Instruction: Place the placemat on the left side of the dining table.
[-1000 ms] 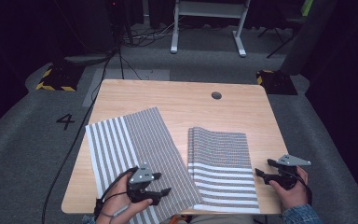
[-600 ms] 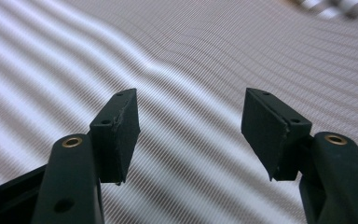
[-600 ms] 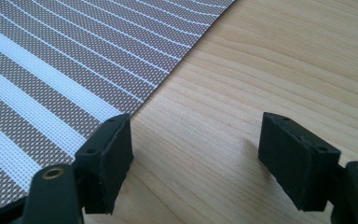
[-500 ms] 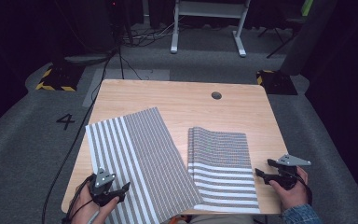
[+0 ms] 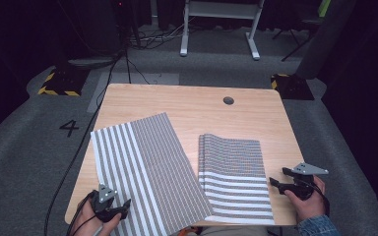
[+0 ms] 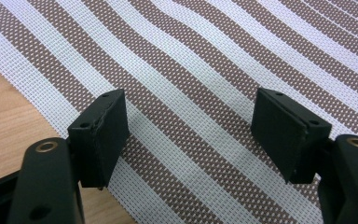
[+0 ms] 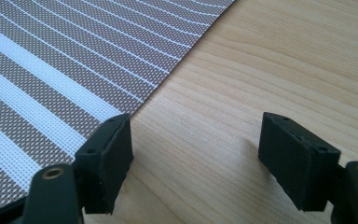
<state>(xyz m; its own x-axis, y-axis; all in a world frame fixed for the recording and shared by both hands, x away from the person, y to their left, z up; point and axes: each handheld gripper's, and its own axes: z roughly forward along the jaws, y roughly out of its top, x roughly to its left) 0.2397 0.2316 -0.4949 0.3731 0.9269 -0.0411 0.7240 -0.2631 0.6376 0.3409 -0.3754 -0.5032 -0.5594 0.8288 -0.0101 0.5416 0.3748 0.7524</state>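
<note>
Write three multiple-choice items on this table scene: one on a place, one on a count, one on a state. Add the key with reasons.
1. Where does the folded striped mat lie against the flat striped mat?
A. to its right
B. to its left
C. on the floor

2. How many striped mats lie on the wooden table?
A. one
B. two
C. four

3. How do the left tongs stand?
A. clamped on a mat edge
C. open above the flat mat, nothing gripped
B. shut on a cable

Key:
1 A, the high view shows the folded one on the right half of the table.
2 B, one lies spread, one doubled over.
3 C, the left gripper view shows the jaws, which have just been opening, wide apart with only the mat's weave beneath them.
</note>
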